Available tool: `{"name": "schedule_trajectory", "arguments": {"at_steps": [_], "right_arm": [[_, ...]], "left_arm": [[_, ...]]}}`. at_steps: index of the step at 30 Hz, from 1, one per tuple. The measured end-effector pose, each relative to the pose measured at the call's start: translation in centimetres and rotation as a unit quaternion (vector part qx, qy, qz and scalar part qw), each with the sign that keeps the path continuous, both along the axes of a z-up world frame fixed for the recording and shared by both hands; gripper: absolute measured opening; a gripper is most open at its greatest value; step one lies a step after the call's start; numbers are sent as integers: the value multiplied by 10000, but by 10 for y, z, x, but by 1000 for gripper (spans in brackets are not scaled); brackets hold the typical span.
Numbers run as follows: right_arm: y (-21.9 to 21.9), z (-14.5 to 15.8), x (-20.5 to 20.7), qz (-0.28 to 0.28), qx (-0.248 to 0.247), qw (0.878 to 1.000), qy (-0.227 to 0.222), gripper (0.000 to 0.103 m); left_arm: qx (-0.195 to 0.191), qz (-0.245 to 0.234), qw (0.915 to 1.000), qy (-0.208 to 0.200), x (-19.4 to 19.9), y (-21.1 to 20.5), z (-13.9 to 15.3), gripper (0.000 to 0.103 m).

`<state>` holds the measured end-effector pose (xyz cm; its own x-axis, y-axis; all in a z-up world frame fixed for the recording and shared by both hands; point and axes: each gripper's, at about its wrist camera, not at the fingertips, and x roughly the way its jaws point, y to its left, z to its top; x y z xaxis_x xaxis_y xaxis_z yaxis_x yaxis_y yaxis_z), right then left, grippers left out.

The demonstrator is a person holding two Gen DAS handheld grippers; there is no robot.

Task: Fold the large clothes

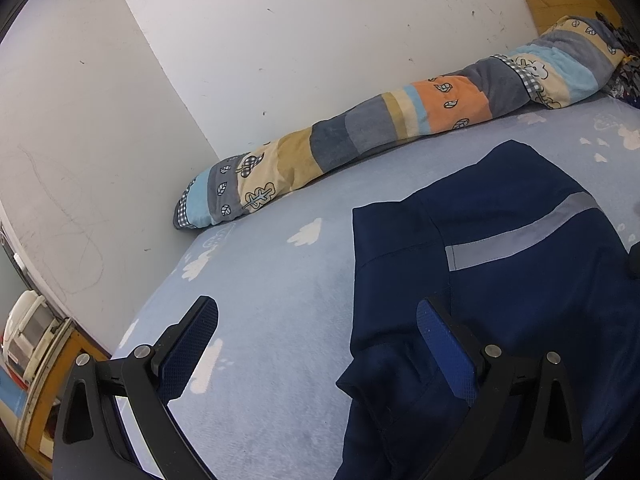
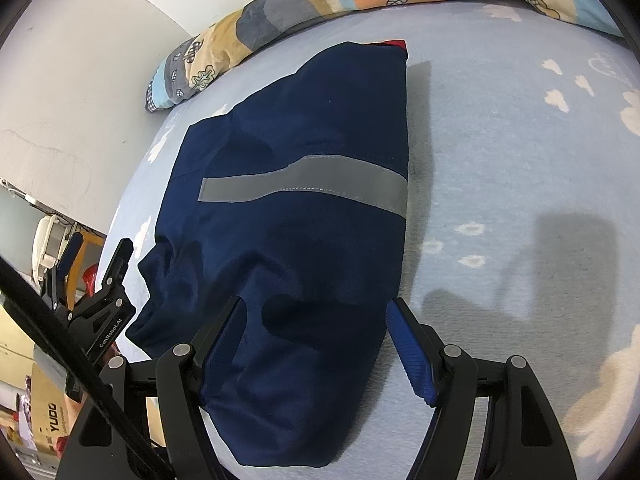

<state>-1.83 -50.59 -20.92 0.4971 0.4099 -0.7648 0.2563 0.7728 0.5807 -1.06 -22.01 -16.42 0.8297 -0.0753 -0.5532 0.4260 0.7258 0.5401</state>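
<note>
Where the fisheye rims darken, much is cut off: the far end of the patchwork quilt roll (image 1: 400, 120) is lost at the right edge of the left wrist view, and a dark patterned cloth (image 1: 624, 76) beside it cannot be made out. At the top corner of the navy garment (image 2: 296, 216) a small patch of red is seen, but what it belongs to cannot be told. Beyond the bed's left edge, a cardboard box (image 2: 48, 416) with partly legible lettering and a white appliance (image 1: 28, 328) are only partly seen.

One navy garment with one grey reflective stripe (image 2: 320, 184) is laid folded on the light blue bedsheet (image 1: 272, 280), which is printed with white clouds. One quilt roll is laid along the white wall (image 1: 280, 40) behind it, well apart from the garment.

Two grippers are counted. The left gripper (image 1: 320, 340) is held with its jaws wide apart, one finger over bare sheet and one over the garment's near edge. The right gripper (image 2: 316, 344) is likewise spread, the garment's near end lying between its fingers, unclamped.
</note>
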Motion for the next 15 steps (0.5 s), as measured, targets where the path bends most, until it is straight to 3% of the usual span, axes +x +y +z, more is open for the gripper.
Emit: {"name": "schedule_trajectory", "arguments": {"at_steps": [15], "right_arm": [[6,3,0,60,-105,9999,-44,77]], "left_arm": [[-1,-7,10000,6,0,0,-1,100]]}}
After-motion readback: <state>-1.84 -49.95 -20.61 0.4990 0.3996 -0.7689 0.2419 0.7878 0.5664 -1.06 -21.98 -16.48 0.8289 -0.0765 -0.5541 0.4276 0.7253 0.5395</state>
